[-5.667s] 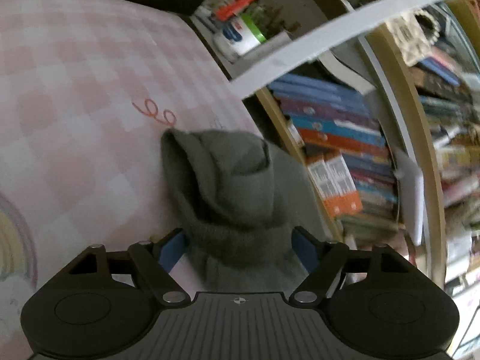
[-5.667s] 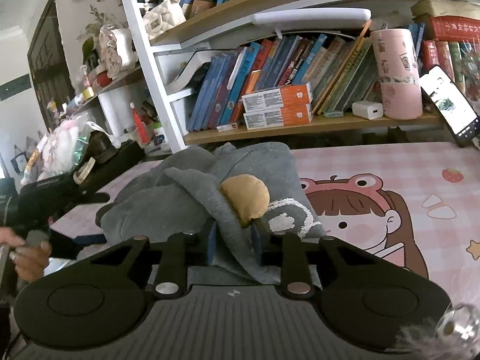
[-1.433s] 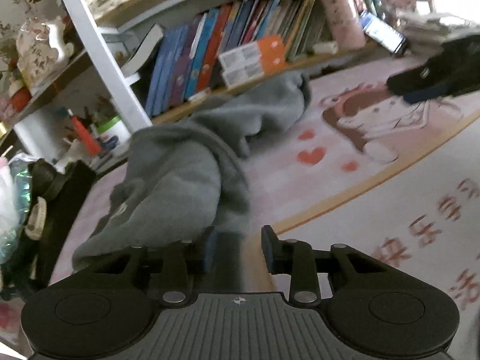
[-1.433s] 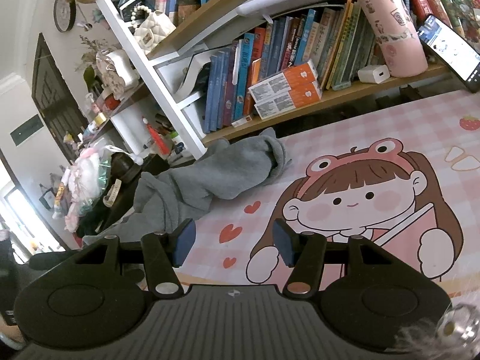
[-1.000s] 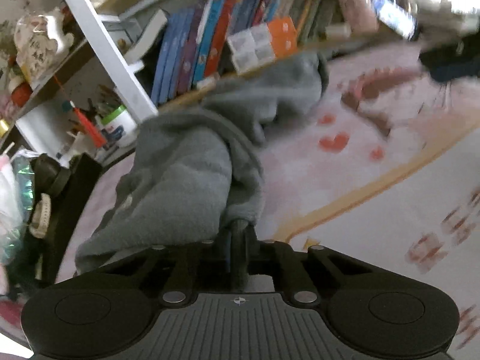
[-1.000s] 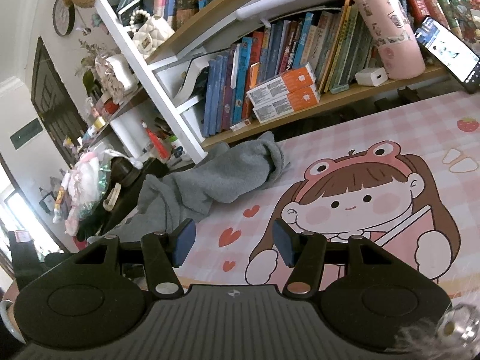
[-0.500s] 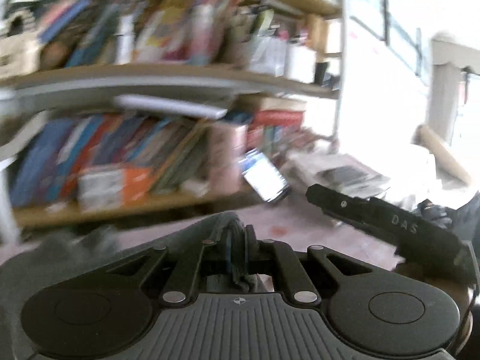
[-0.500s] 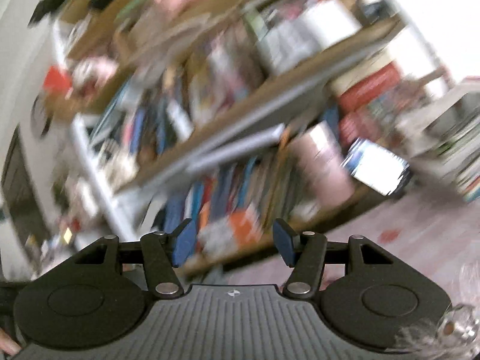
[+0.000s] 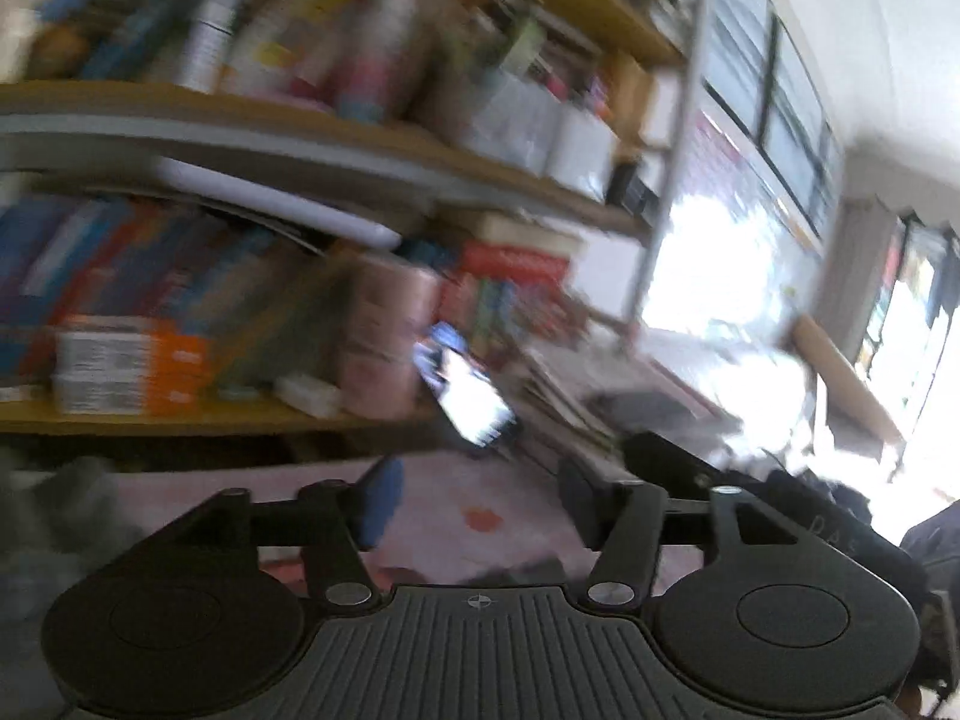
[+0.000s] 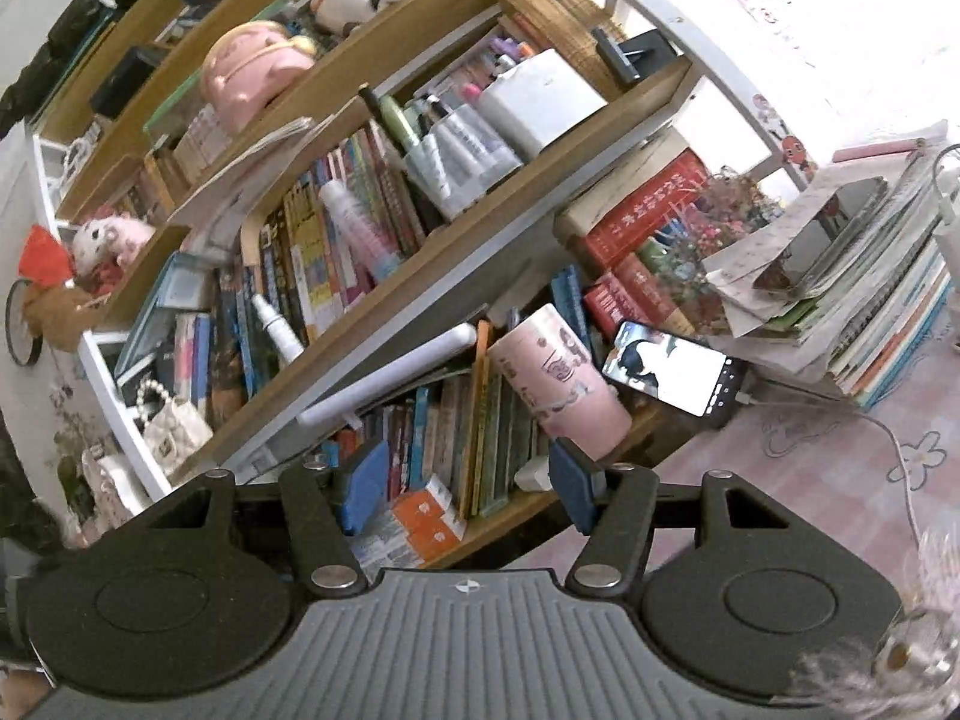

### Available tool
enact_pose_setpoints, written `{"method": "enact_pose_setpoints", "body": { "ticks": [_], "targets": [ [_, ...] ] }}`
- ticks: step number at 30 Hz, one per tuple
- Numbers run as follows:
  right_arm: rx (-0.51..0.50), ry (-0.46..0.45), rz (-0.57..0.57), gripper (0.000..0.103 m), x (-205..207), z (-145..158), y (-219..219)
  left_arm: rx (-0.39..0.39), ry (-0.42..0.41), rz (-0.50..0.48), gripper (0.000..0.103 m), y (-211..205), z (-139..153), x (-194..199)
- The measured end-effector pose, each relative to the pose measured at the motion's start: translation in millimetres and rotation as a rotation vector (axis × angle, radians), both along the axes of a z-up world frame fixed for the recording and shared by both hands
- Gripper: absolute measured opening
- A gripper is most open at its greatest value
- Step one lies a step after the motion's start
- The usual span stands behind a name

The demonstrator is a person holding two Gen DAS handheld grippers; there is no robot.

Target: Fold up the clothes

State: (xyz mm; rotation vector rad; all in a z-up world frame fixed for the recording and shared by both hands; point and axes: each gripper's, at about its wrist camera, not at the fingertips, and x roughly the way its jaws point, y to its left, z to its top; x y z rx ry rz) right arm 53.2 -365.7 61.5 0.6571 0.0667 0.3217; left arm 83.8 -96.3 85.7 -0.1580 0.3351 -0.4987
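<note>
Left of open left claw (image 9: 474, 504): grey garment (image 9: 54, 516), apart.

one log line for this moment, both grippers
left gripper: open, empty | right gripper: open, empty, aimed at bookshelf | grey garment: at left edge, blurred

- Left wrist view smeared by motion blur: books (image 9: 120, 300) on shelf w/o legible spines, phone (image 9: 474, 396) screen just a white patch.
- Grey garment (image 9: 54, 516) cut by left edge, blurred; shape and fold state impossible to tell.
- Right wrist view: garment hidden from view.
- Phone (image 10: 672, 372) screen content too small to read.
- Fuzzy object (image 10: 870, 660) at lower right cut by frame edge, unidentifiable.
</note>
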Motion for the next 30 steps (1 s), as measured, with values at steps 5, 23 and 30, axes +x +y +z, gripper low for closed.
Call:
{"method": "enact_pose_setpoints", "body": {
  "ticks": [5,23,30],
  "targets": [
    [-0.068,0.038,0.037,0.060,3.6,-1.4,13.6,0.020,0.000,0.287,0.061,86.9,-11.5,-45.5],
    [-0.451,0.171,0.216,0.066,21.1,-24.6,84.9,0.111,0.145,0.873,0.073,246.4,-87.1,-106.5],
    [-0.513,0.241,0.150,0.066,34.1,-35.7,82.5,0.065,0.141,0.919,0.078,257.1,-98.3,-109.5]
  ]
}}
